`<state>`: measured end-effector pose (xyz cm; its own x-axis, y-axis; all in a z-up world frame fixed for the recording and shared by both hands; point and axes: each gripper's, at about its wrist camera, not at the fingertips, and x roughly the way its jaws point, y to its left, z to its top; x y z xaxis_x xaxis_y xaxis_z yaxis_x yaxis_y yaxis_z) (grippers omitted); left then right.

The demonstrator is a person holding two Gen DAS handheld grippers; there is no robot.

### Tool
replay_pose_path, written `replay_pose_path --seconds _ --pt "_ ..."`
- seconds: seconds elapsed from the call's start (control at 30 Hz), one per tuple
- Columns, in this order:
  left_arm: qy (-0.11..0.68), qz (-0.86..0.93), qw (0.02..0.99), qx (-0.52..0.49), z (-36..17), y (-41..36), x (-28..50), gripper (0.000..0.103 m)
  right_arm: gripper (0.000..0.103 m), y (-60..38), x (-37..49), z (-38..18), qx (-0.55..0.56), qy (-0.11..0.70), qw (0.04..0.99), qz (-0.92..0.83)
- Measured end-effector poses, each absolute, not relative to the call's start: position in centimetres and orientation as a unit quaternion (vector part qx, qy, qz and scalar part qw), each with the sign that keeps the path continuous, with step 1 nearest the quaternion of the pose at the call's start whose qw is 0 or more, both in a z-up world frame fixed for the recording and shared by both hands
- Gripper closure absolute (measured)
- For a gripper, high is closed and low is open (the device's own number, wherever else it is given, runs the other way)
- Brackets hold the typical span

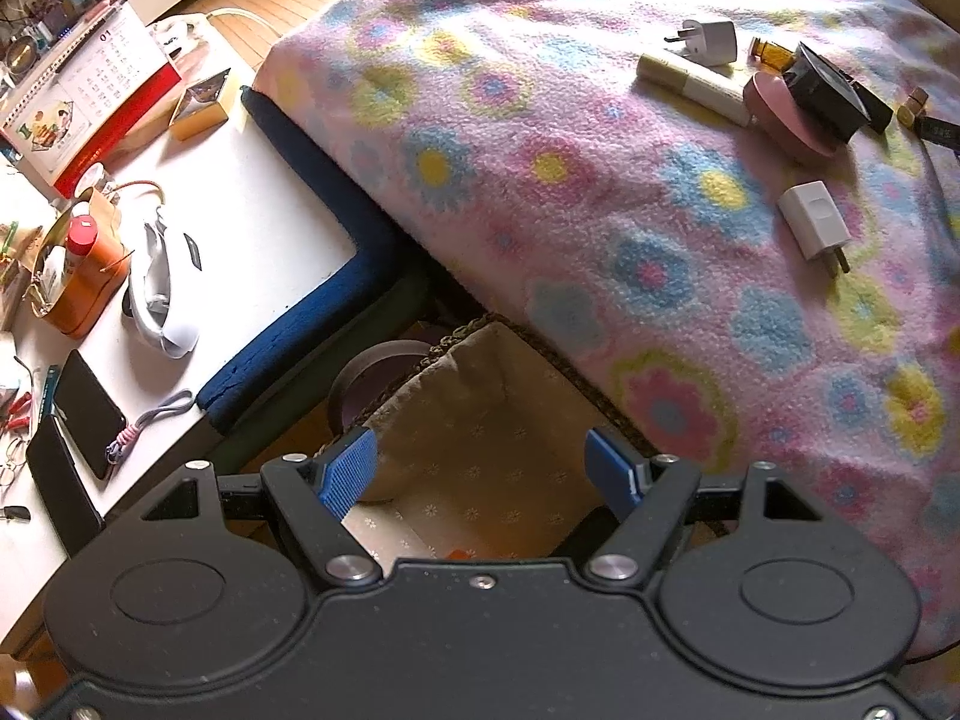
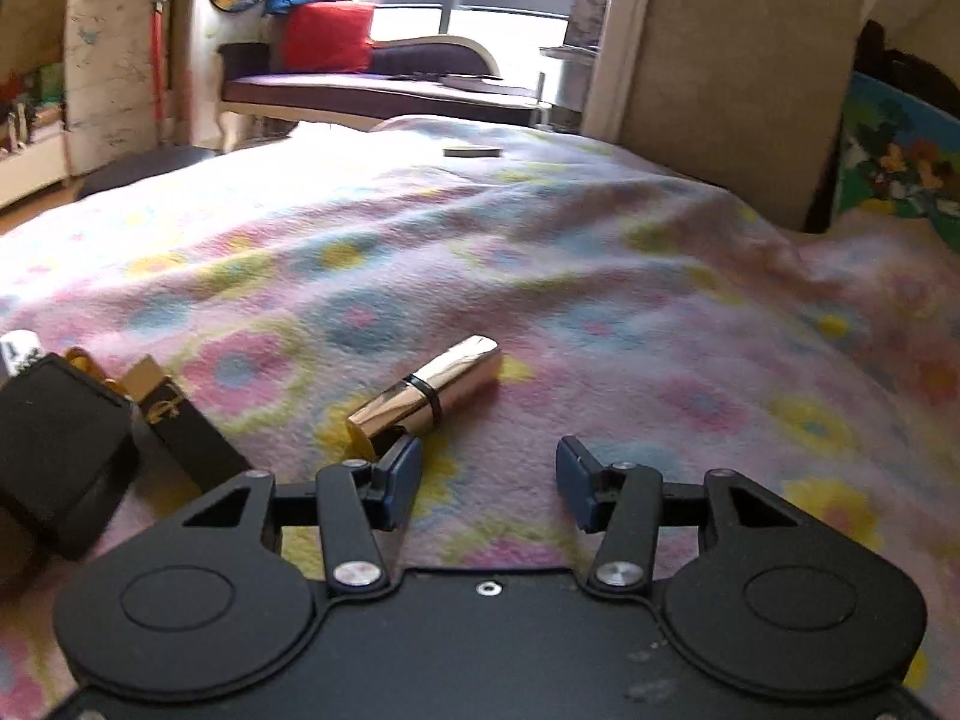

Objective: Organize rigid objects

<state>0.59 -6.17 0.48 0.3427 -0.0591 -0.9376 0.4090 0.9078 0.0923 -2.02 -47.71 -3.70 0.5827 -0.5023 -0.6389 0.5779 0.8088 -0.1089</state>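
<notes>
My left tongs hang over the fabric-lined basket that sits on the floor against the side of the bed. Their blue pads stand partly apart and hold nothing; only the basket's flowered lining shows between them.

My right tongs point low across the flowered fleece blanket. Their jaws are apart too, with a clear gap and only bare blanket in it. The gold lipstick lies on its side just ahead of the left pad, near its tip; whether they touch I cannot tell. To the left of it lie a black and gold tube and a black box.

From the left camera, the other things to sort are spread over the blanket well away from the basket: a white charger plug, a white travel adapter, a cream tube and a small amber bottle.
</notes>
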Motion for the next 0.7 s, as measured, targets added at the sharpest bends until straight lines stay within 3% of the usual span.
replay_pose_path --seconds 0.23,0.37,0.53,0.7 --pt "0.553 -0.152 0.803 0.160 0.5 -6.5 0.4 0.031 0.050 -48.6 -3.6 -3.3 0.045 0.333 0.911 -0.240" --pt "0.555 -0.154 0.802 0.158 0.6 -6.5 0.4 0.031 0.020 -48.3 -3.7 -2.9 -0.024 0.322 0.933 -0.160" --pt "0.556 -0.159 0.800 0.159 0.6 -6.7 0.3 0.031 0.020 -48.9 -2.1 -3.0 -0.085 0.334 0.931 -0.121" --pt "0.556 -0.159 0.799 0.164 0.5 -6.8 0.3 0.030 0.020 -50.4 -0.3 -3.3 -0.071 0.361 0.926 -0.083"
